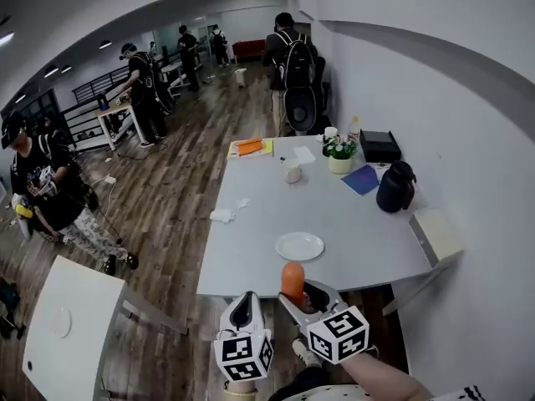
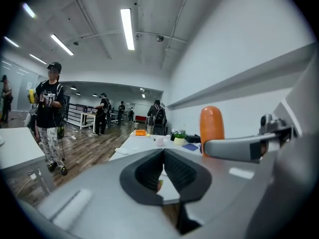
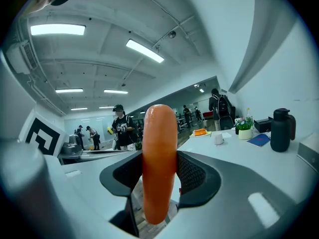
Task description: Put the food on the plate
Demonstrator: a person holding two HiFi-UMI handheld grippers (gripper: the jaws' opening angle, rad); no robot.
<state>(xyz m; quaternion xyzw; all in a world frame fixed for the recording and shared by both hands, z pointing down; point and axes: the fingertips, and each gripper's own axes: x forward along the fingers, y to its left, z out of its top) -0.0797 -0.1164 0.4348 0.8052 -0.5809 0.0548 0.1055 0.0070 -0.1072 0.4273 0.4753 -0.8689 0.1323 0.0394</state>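
An orange sausage (image 1: 292, 281) (image 3: 159, 163) stands upright between the jaws of my right gripper (image 1: 298, 297) (image 3: 159, 176), which is shut on it just short of the table's near edge. The same sausage (image 2: 212, 126) shows beside my left gripper (image 2: 163, 169) in the left gripper view. My left gripper (image 1: 245, 309) hangs to the left of the right one, its jaws closed together with nothing held. A white round plate (image 1: 299, 246) lies bare on the grey table (image 1: 251, 249), just beyond the sausage.
Farther along the table stand a white cup (image 1: 292, 171), a flower pot (image 1: 339, 159), a black jug (image 1: 394, 187), a blue notebook (image 1: 361, 180), a black box (image 1: 380, 146) and an orange item on paper (image 1: 249, 146). Crumpled tissue (image 1: 222, 215) lies at the left edge. Several people stand about the room.
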